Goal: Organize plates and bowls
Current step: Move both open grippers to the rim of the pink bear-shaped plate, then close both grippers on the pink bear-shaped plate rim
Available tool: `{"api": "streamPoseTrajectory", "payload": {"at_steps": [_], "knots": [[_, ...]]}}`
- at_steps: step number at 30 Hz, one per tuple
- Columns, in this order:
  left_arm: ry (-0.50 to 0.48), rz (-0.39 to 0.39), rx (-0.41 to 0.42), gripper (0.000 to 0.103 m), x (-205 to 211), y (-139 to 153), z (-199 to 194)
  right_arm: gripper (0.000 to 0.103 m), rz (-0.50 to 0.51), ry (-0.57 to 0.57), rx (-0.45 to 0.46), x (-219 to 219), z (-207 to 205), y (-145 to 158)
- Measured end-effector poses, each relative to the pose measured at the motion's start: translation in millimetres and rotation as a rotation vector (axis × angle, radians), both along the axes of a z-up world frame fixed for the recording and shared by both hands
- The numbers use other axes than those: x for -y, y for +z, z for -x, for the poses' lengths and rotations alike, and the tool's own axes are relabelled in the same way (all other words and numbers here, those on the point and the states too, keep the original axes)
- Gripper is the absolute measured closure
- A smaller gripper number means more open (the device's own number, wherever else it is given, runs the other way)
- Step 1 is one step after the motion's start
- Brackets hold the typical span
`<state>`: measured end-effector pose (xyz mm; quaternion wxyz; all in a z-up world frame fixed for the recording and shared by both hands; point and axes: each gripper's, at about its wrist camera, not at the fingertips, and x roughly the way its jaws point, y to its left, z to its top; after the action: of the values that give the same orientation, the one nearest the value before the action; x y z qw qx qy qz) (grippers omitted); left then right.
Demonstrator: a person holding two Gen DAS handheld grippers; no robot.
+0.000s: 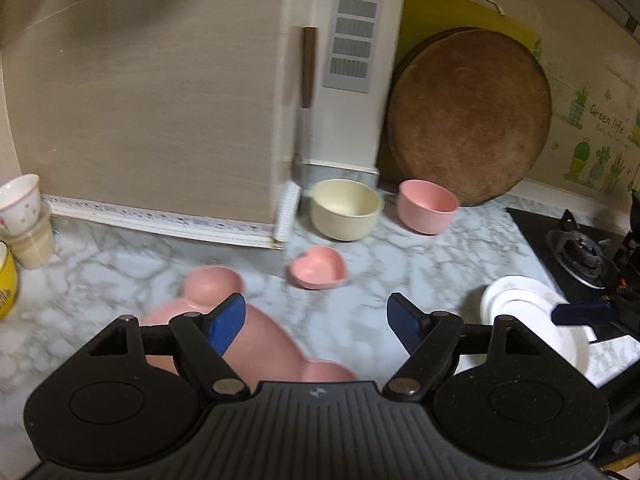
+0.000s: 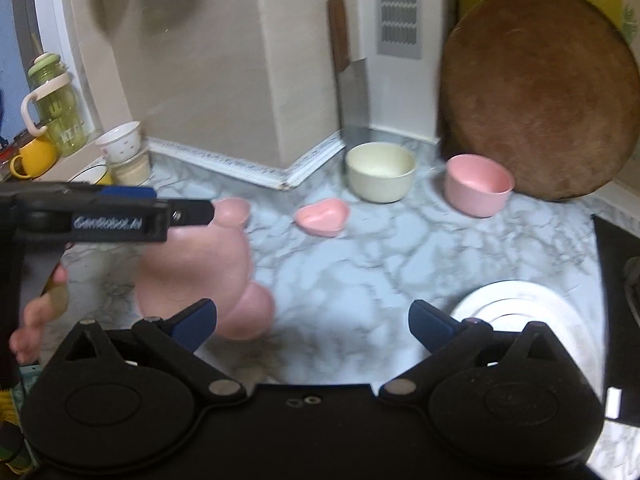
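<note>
A pink bear-shaped plate (image 1: 272, 340) (image 2: 200, 268) lies on the marble counter, partly under my left gripper (image 1: 316, 322), which is open with nothing between its blue pads. To the right, a white plate (image 1: 516, 304) (image 2: 520, 304) lies by the stove. My right gripper (image 2: 314, 320) is open wide and empty, just left of that plate; one of its blue fingers (image 1: 580, 314) shows over the plate in the left wrist view. Further back are a pink heart dish (image 1: 318, 268) (image 2: 322, 220), a cream bowl (image 1: 346, 208) (image 2: 380, 172) and a pink bowl (image 1: 428, 206) (image 2: 478, 184).
A round wooden board (image 1: 468, 120) leans on the back wall. A cleaver (image 2: 350, 92) stands against the beige cabinet (image 1: 160, 100). The black stove (image 1: 580, 252) is at the right. Stacked cups (image 1: 24, 216), a yellow mug (image 2: 36, 156) and a green bottle (image 2: 56, 108) crowd the left.
</note>
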<state>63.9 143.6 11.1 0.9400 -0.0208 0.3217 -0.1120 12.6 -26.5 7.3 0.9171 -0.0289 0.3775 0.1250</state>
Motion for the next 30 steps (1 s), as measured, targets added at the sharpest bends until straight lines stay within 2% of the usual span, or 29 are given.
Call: {"api": "streamPoseTrajectory", "payload": {"at_steps": [6, 11, 14, 19, 23, 25, 30], "knots": [[-0.006, -0.021, -0.034, 0.025, -48.7, -15.9, -33.3, 0.001, -0.015, 0.019, -0.052, -32.6, -4.3, -11.2], [-0.056, -0.055, -0.063, 0.025, -77.4, -36.2, -59.0, 0.004, -0.007, 0.039, -0.115, -62.0, -9.8, -25.3], [-0.086, -0.049, -0.105, 0.025, -91.2, -48.5, -76.7, 0.006, -0.004, 0.034, -0.141, -76.2, -13.8, -31.4], [-0.114, -0.044, -0.149, 0.025, -107.6, -65.3, -100.8, 0.013, -0.019, -0.001, -0.215, -92.7, -26.0, -43.9], [-0.109, -0.062, -0.187, 0.025, -118.0, -79.5, -117.2, 0.020, -0.038, -0.031, -0.230, -100.4, -33.3, -53.5], [-0.110, -0.051, -0.204, 0.025, -124.5, -86.4, -125.3, 0.026, -0.056, -0.054, -0.246, -102.1, -38.6, -58.7], [-0.137, -0.004, -0.241, 0.026, -134.7, -98.2, -137.6, 0.029, -0.095, -0.105, -0.278, -106.1, -46.7, -66.8]]}}
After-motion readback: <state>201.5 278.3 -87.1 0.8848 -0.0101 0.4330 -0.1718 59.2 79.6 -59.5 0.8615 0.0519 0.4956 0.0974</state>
